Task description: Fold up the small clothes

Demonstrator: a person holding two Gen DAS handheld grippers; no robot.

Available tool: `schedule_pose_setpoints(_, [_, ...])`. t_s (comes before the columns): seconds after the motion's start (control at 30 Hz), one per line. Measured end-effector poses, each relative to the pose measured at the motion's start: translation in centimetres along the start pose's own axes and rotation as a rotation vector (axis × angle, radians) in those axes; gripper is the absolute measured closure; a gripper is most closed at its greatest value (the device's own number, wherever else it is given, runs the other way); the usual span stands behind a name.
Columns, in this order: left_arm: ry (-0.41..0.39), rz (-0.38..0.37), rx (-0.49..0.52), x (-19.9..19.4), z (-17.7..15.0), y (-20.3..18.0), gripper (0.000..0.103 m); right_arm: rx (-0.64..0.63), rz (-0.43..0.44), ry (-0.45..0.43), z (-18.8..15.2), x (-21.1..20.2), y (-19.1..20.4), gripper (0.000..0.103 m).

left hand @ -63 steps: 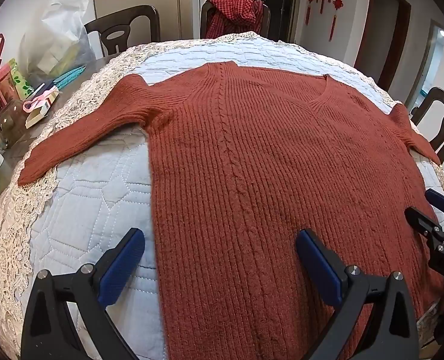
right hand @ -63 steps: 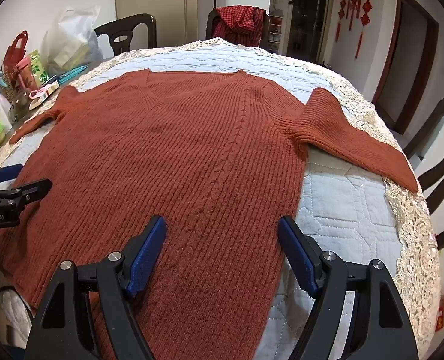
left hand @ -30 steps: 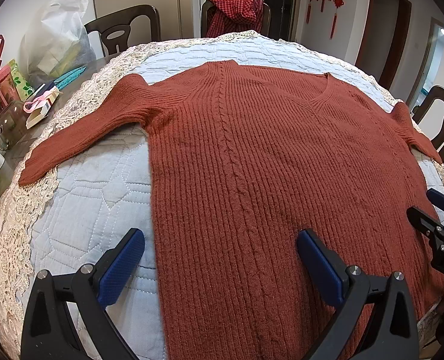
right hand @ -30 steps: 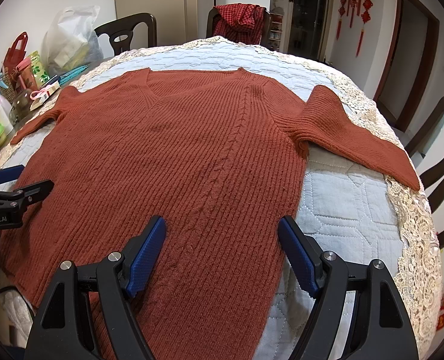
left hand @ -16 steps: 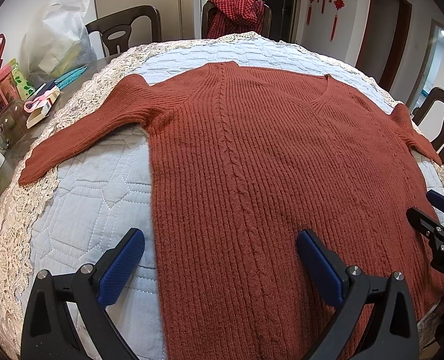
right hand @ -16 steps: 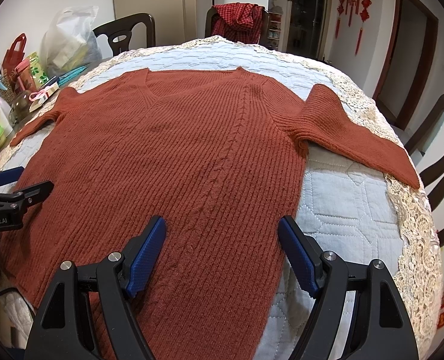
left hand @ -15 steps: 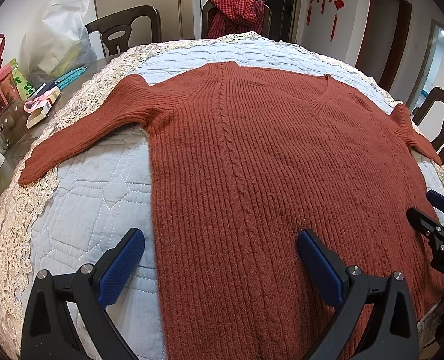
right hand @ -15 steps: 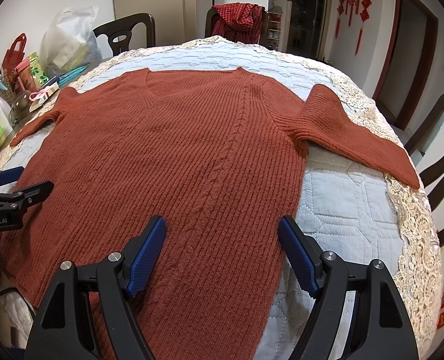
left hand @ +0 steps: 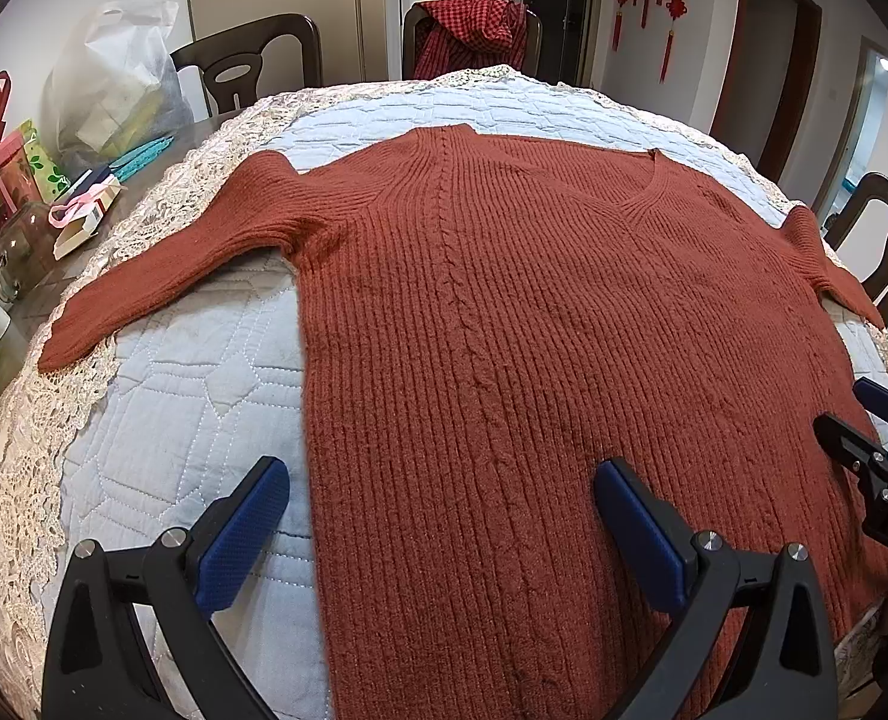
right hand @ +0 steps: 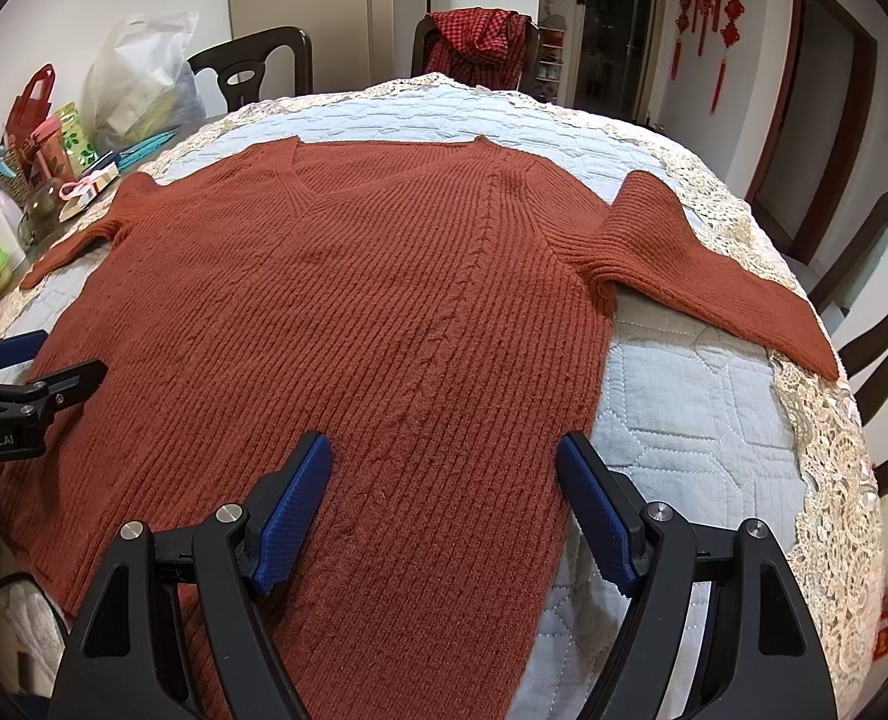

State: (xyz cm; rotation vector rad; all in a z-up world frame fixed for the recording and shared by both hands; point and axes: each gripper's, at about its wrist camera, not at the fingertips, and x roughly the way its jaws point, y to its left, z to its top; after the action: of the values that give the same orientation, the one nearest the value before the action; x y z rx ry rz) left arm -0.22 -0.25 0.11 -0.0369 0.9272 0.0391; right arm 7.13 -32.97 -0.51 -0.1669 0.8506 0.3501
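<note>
A rust-red ribbed V-neck sweater [left hand: 534, 330] lies flat and spread out on the quilted table cover, both sleeves stretched sideways; it also shows in the right wrist view [right hand: 354, 330]. My left gripper [left hand: 441, 510] is open and empty, hovering over the sweater's lower left edge. My right gripper [right hand: 444, 492] is open and empty, hovering over the sweater's lower right side. Each gripper shows at the edge of the other's view: the right gripper [left hand: 864, 426] and the left gripper [right hand: 36, 360].
The pale blue quilt with a lace border [left hand: 162, 396] covers the round table. Bags, boxes and bottles [left hand: 54, 180] crowd the table's left side. Dark wooden chairs [left hand: 252, 66] stand around, one draped with a red checked cloth [left hand: 474, 30].
</note>
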Motion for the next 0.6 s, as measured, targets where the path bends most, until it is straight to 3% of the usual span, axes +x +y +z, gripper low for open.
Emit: schedule_pose_setpoints(0.6, [-0.003,0.001,0.0,-0.07,0.13,0.01,0.0,-0.001,-0.002,0.0,-0.02,0.01,0.05,0.026])
